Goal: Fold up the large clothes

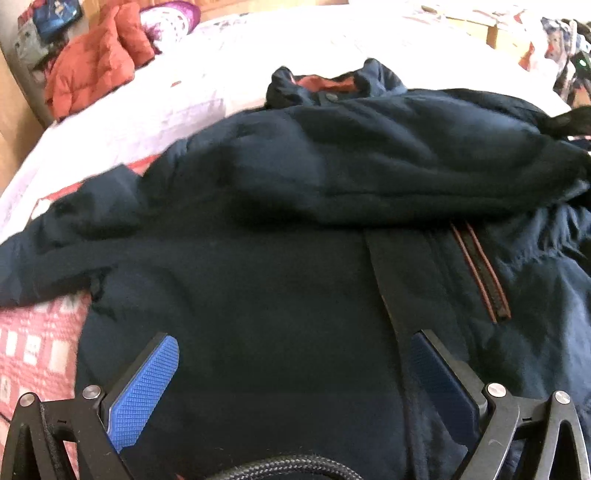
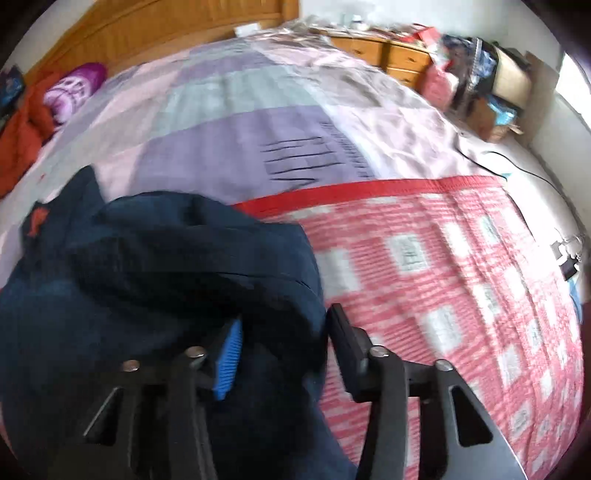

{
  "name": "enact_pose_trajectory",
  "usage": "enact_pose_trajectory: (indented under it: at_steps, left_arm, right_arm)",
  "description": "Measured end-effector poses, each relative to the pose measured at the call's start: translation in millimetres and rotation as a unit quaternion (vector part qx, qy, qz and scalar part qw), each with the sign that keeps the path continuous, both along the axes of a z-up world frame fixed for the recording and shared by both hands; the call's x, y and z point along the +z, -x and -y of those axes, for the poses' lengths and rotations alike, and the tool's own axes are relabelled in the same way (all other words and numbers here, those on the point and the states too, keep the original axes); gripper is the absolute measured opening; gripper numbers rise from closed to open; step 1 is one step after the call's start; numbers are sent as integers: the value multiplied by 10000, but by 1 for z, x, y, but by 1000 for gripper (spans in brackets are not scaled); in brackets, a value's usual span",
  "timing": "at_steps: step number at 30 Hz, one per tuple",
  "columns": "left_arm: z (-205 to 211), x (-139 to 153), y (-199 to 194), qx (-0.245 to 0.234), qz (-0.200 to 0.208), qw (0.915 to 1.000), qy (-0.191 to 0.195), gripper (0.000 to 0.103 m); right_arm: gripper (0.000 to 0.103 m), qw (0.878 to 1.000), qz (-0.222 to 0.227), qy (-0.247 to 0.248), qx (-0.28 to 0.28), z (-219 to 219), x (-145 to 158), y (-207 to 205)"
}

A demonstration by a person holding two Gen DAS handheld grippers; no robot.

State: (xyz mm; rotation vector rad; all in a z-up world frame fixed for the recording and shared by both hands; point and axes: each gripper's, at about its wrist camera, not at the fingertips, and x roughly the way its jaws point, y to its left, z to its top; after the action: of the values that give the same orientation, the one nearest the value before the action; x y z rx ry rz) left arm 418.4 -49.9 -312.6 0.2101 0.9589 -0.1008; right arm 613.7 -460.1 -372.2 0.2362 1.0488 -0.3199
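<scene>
Big navy jacket (image 1: 280,258) fills most of the left wrist view, lying on the bed with one sleeve (image 1: 388,162) folded across its chest. It's dark blue with a rust-orange lining peeking out at the collar (image 1: 325,83) near top centre, plus a zip pocket (image 1: 480,273) edged in the same orange at right of centre. In the right wrist view the jacket (image 2: 147,280) is bunched in the lower left.

Left gripper (image 1: 295,369) hangs over the jacket's lower part, jaws wide apart, nothing between them. Right gripper (image 2: 284,350) has a fold of the navy fabric bulging between its jaws; with the blur I can't tell whether the pads actually pinch it.

Underneath is a pink-and-white checked quilt (image 2: 461,280) with a red border, then a pale lilac patchwork bedsheet (image 2: 240,122) further up the frame. An orange puffer jacket (image 1: 92,62) sits at upper left, next to a purple-and-white cushion (image 2: 75,90). Wooden headboard (image 2: 155,29) across the top, a cluttered wooden dresser (image 2: 388,55) upper right.
</scene>
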Motion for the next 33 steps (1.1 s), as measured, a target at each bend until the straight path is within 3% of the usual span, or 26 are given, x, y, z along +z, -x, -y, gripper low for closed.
enact_pose_trajectory:
  at_steps: [1, 4, 7, 10, 12, 15, 17, 18, 19, 21, 22, 26, 30, 33]
  left_arm:
    - [-2, 0, -4, 14, 21, 10000, -17, 103]
    - [-5, 3, -30, 63, 116, 9999, -19, 103]
    - [-5, 15, -65, 147, 481, 9986, -156, 103]
    - [-12, 16, -104, 483, 576, 9970, -170, 103]
    - [-17, 12, -132, 633, 609, 9961, -58, 103]
    - [-15, -5, -170, 631, 567, 9962, -220, 103]
    - [-14, -30, -188, 584, 392, 9956, -625, 103]
    - [-16, -49, -194, 500, 109, 9965, -660, 103]
    - [-22, -64, -194, 531, -224, 9976, -372, 103]
    - [-38, -71, -183, 888, -354, 9950, 277, 103]
    - [-42, -71, -176, 959, -355, 9940, 383, 103]
    - [-44, -60, -147, 889, -149, 9952, 374, 103]
    - [-57, -28, -116, 862, 265, 9947, 492, 103]
    - [-64, -16, -89, 782, 390, 9950, 477, 103]
  right_arm:
    - [46, 9998, 57, -161, 139, 4, 0, 2]
    - [46, 9965, 354, 324, 682, -17, 20, 13]
    - [48, 9888, 1184, 555, 713, -43, 60, 34]
    - [79, 9775, 1615, 409, 1292, -95, 78, 48]
    - [82, 9678, 1502, 740, 1879, -133, 74, 45]
    - [82, 9609, 1252, 1137, 2192, -155, 50, 41]
    - [82, 9688, 589, 1201, 2085, -141, 18, 30]
    - [83, 9735, 100, 819, 2131, -126, -7, 24]
    - [83, 9735, 117, 542, 2217, -116, -23, 25]
    - [83, 9631, 327, 959, 2494, -116, -26, 39]
    - [83, 9593, 329, 1077, 2589, -117, -27, 43]
    - [83, 9586, 445, 1178, 2553, -113, -19, 49]
    - [88, 9467, 1088, 1217, 2776, -128, 10, 85]
    - [91, 9480, 1092, 1299, 2694, -131, 12, 102]
